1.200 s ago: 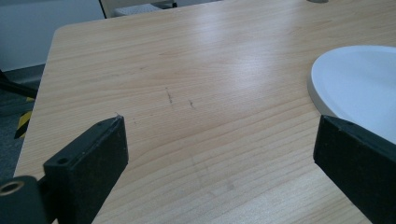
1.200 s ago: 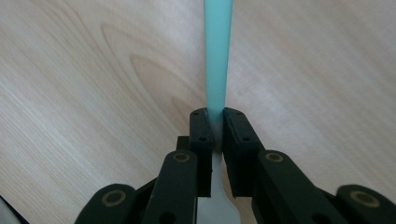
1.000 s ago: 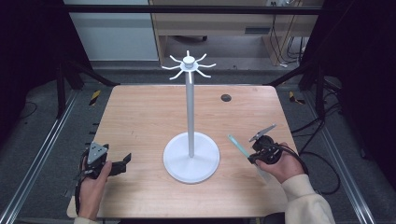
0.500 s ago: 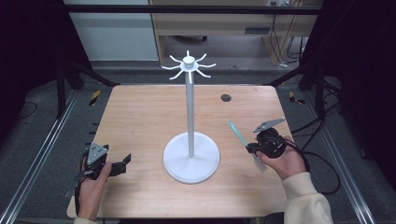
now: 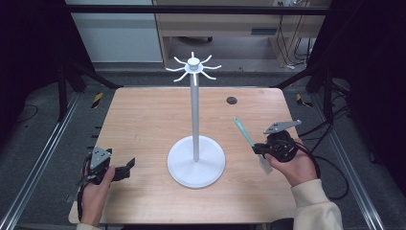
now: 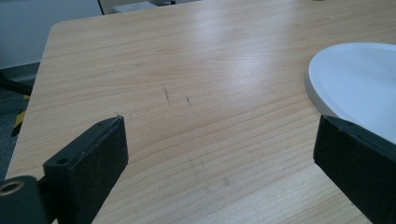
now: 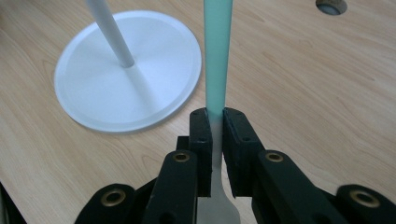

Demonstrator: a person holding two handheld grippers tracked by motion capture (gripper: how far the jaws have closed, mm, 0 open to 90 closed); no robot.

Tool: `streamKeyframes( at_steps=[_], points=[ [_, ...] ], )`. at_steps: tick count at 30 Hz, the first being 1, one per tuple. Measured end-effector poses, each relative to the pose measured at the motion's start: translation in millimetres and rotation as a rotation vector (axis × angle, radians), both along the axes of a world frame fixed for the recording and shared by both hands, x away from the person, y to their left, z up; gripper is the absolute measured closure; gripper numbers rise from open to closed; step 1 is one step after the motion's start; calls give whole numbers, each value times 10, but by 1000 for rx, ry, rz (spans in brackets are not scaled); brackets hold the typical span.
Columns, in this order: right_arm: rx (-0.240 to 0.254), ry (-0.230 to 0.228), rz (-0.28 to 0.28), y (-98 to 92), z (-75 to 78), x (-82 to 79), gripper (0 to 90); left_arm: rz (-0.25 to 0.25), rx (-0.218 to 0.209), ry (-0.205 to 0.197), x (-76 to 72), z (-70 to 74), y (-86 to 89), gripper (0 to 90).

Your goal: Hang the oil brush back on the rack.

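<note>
Right claw (image 7: 214,122) clamped on teal-handled utensil (image 7: 217,56), just right of white hook stand (image 5: 195,158), handle aimed outward, likely for hanging on stand's top hooks. Left claw (image 6: 219,154) apart, idle left of stand base on bench (image 5: 143,120).

Black tongs (image 7: 215,128) with brass-ringed screw holes, grey three-cornered plate (image 5: 282,126), cream sleeve (image 5: 316,206).

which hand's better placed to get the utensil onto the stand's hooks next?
Right, probably. The right gripper is shut on the teal-handled utensil, raised beside the white stand. The left gripper sits open and empty low at the table's near-left edge, farther from the hooks.
</note>
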State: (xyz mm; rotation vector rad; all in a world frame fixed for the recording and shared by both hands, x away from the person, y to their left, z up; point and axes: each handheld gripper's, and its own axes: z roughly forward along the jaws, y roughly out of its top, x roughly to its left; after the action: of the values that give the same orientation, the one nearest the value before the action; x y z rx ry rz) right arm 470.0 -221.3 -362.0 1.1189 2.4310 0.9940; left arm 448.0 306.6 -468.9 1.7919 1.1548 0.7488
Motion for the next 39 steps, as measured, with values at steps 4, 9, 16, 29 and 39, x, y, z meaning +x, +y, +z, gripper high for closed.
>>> streamKeyframes(
  at_steps=[4, 9, 16, 29, 39],
  points=[
    [19, -28, 2, 0, 73, -45, 825, -5, 5, 3, -15, -1, -13, 26],
    [42, -58, 3, 9, 141, -82, 824, -2, 1, 1, -13, -1, -4, 26],
    [78, -94, 1, -1, 203, -141, 825, 1, 2, -1, -18, 1, -5, 26],
    [155, -186, -13, -14, 338, -226, 825, 5, 4, 3, -14, -4, 1, 26],
    [222, -250, -13, 4, 490, -273, 824, 0, 8, 11, -13, -10, -7, 27]
  ],
)
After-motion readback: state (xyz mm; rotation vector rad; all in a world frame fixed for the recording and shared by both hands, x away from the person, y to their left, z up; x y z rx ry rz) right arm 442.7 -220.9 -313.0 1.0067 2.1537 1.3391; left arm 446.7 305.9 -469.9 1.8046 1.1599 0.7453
